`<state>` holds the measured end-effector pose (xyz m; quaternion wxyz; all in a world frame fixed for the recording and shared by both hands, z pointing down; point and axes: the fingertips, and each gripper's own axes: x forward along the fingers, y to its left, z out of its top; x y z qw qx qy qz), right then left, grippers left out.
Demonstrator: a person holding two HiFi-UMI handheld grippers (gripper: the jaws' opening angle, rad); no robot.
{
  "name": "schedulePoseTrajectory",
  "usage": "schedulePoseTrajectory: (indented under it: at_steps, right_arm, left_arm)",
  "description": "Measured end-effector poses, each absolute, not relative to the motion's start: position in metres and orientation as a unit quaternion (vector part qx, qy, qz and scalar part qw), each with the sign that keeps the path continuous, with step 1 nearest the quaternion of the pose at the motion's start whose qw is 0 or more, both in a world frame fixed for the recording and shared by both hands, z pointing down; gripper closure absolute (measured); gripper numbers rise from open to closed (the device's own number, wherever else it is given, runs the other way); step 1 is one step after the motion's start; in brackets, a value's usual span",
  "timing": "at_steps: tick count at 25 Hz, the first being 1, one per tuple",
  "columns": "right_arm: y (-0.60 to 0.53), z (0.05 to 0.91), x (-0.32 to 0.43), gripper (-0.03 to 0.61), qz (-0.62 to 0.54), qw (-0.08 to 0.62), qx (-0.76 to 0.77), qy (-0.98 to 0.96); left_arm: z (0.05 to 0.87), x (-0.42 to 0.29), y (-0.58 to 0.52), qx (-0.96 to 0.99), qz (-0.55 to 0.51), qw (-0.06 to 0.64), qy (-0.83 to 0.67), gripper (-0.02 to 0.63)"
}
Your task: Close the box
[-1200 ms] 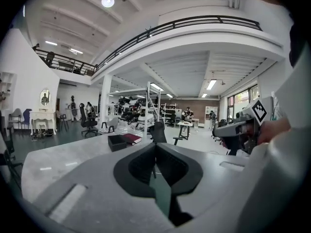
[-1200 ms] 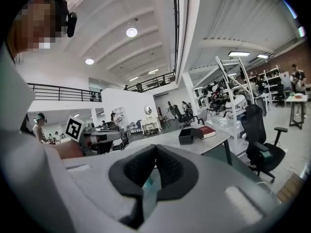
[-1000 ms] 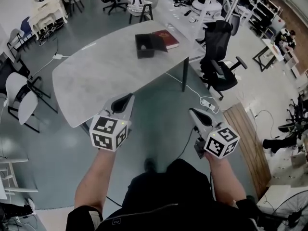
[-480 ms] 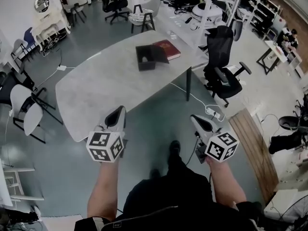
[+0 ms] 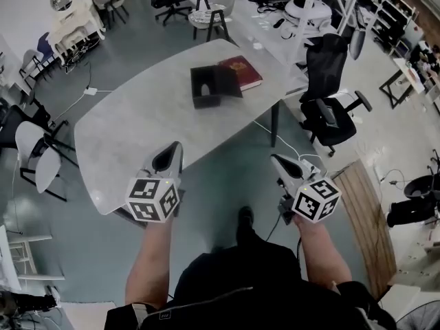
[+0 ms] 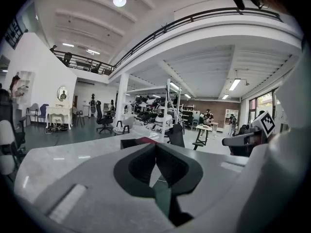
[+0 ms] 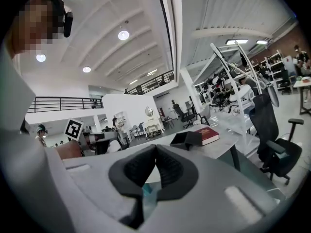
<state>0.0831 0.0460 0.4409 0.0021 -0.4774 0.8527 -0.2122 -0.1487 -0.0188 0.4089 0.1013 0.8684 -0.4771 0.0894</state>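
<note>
Both my tools are pressed together and empty: the left gripper (image 5: 170, 155) and the right gripper (image 5: 280, 163) hang at the near side of the grey table (image 5: 130, 126), with the jaw tips touching. The black box (image 5: 206, 88) stands open on the far right part of the table, well apart from both, and a red lid (image 5: 242, 72) lies against its right side. I cannot tell whether the lid is joined to the box, the inside is only dark, and in the left gripper view my jaws cover most of it.

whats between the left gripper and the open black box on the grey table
Only bare grey marbled tabletop: in the head view nothing lies between the shut left gripper and the open black box.
</note>
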Motion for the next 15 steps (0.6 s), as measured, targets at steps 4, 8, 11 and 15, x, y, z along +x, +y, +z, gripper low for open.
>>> schedulePoseTrajectory:
  at_steps: [4, 8, 11, 15]
  right_arm:
    - [-0.009, 0.441, 0.111, 0.577, -0.210, 0.001, -0.468, 0.859]
    - [-0.054, 0.442, 0.135, 0.577, -0.208, -0.007, -0.455, 0.866]
    - [-0.078, 0.447, 0.150, 0.577, -0.214, -0.008, -0.448, 0.868]
    - [-0.104, 0.457, 0.166, 0.577, -0.221, -0.008, -0.437, 0.872]
  left_arm:
    - [0.416, -0.105, -0.064, 0.873, 0.100, 0.105, -0.466, 0.603]
    - [0.420, -0.072, -0.108, 0.871, 0.109, 0.111, -0.466, 0.603]
    - [0.422, -0.052, -0.130, 0.870, 0.116, 0.113, -0.465, 0.603]
    - [0.425, -0.036, -0.153, 0.867, 0.125, 0.105, -0.470, 0.603]
